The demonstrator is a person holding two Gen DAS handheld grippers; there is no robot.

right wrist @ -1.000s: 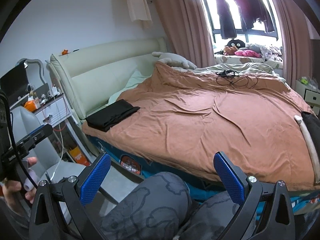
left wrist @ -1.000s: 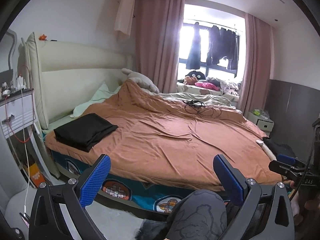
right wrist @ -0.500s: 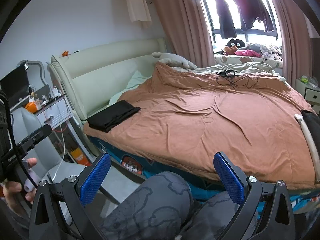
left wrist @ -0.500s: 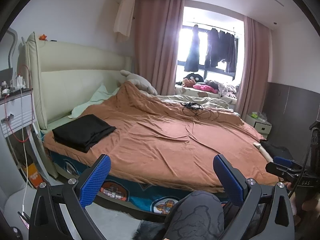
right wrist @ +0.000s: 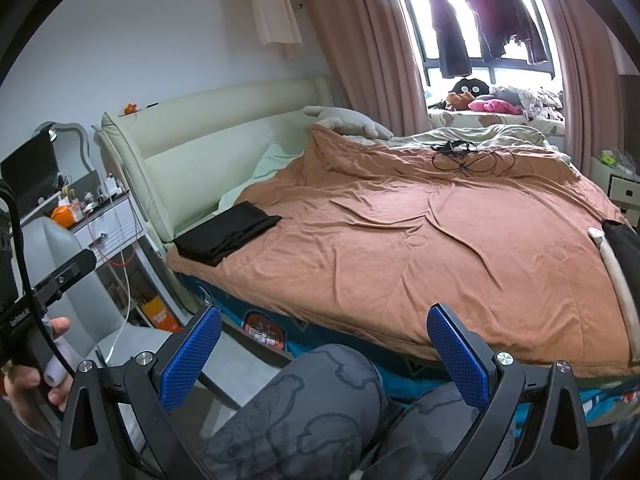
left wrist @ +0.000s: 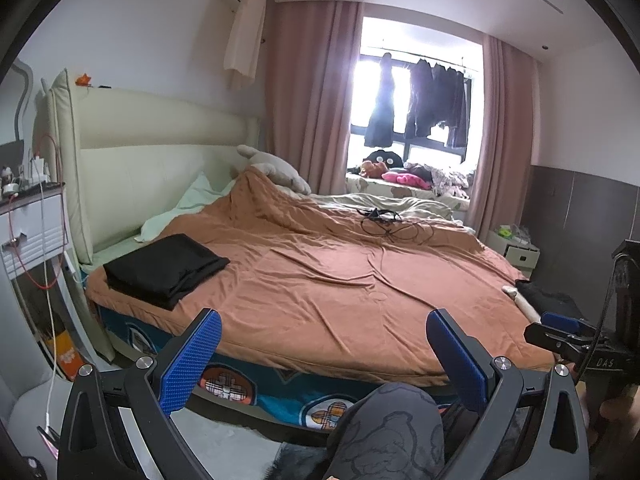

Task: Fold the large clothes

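Observation:
A folded black garment (left wrist: 164,270) lies on the near left corner of the bed, on the brown duvet (left wrist: 340,280); it also shows in the right wrist view (right wrist: 226,238). A second dark garment (left wrist: 538,294) lies at the bed's right edge, seen in the right wrist view (right wrist: 622,240) beside a pale strip. My left gripper (left wrist: 322,356) is open and empty, held off the bed's foot. My right gripper (right wrist: 324,354) is open and empty too. Each gripper shows in the other's view at the frame edge.
A black cable tangle (left wrist: 386,222) lies far on the duvet. A nightstand (left wrist: 34,226) with wires stands left of the bed, a grey chair (right wrist: 66,264) near it. The person's knee (right wrist: 304,412) is below the grippers. A small cabinet (left wrist: 514,250) stands right.
Both grippers have tilted slightly, so the bed sits a little lower in the left view. Nothing on the bed has moved. Both jaws stay open.

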